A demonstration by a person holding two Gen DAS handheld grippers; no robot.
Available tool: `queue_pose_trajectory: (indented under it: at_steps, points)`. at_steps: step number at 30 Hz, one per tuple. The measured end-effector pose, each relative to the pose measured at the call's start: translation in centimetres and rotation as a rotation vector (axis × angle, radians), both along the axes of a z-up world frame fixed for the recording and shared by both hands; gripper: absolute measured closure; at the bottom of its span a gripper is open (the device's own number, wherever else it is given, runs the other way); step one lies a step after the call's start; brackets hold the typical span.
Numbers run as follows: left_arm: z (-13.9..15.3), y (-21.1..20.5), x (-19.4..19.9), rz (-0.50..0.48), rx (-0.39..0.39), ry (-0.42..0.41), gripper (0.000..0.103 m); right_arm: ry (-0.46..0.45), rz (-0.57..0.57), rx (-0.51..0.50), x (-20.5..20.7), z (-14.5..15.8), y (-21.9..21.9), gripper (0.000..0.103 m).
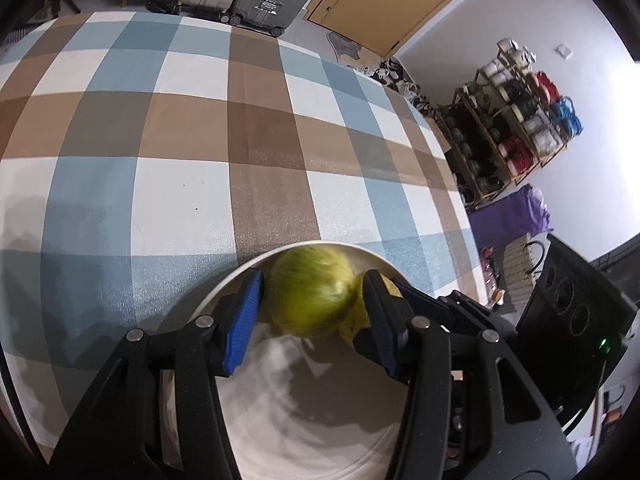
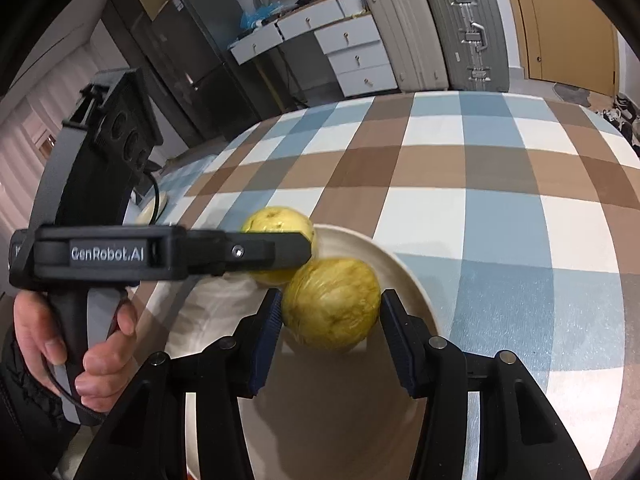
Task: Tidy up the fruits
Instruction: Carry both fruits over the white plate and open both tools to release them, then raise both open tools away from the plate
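Observation:
Two yellow-green round fruits lie in a white plate [image 1: 304, 432] on the checked tablecloth. In the left wrist view my left gripper [image 1: 314, 304] stands open around one fruit [image 1: 308, 292]; the other fruit [image 1: 390, 286] peeks out behind the right finger. In the right wrist view my right gripper [image 2: 330, 314] stands open around the nearer fruit [image 2: 332, 304], with small gaps at both pads. The farther fruit [image 2: 276, 220] sits behind it, partly hidden by the left gripper [image 2: 280, 254] that reaches in from the left. The plate [image 2: 400, 272] rim curves around both.
The checked tablecloth [image 1: 200, 140] covers the table beyond the plate. A hand [image 2: 92, 344] holds the left gripper's handle. Suitcases [image 2: 436, 28] and white drawers [image 2: 352, 48] stand beyond the table's far edge. A shelf of cable spools [image 1: 516, 120] stands at the right wall.

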State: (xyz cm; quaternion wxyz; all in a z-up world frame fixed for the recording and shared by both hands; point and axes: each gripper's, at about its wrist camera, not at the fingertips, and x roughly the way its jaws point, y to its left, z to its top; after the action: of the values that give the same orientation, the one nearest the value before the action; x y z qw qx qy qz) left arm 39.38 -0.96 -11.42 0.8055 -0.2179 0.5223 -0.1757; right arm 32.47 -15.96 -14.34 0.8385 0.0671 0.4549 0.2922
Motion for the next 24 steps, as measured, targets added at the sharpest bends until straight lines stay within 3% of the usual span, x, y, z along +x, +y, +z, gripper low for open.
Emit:
queue_pose_trajectory:
  at_steps: [3,5,13,15,16,24]
  points:
    - [0.7,0.0,-0.3,0.004,-0.01,-0.009,0.033,-0.021,-0.004,-0.001,-0.2,0.5,0.0,0.038]
    - [1.4,0.0,-1.0,0.013,-0.006,-0.018,0.02,-0.035,-0.013,0.01,-0.6,1.2,-0.4,0.021]
    - [4.8,2.1,-5.2,0.088,0.018,-0.055,0.014,-0.097,-0.089,0.049,-4.5,4.5,-3.6,0.001]
    - [6.4,2.6,-7.3,0.101,0.042,-0.1,0.008,-0.105,-0.108,0.05,-5.9,5.4,-4.4,0.001]
    - [7.3,2.7,-8.4,0.109,0.065,-0.129,0.001,-0.113,-0.115,0.061,-6.5,5.9,-4.8,0.0]
    - [14.2,2.6,-18.9,0.166,0.203,-0.341,0.001,-0.237,-0.167,0.129,-13.7,11.0,-5.8,0.0]
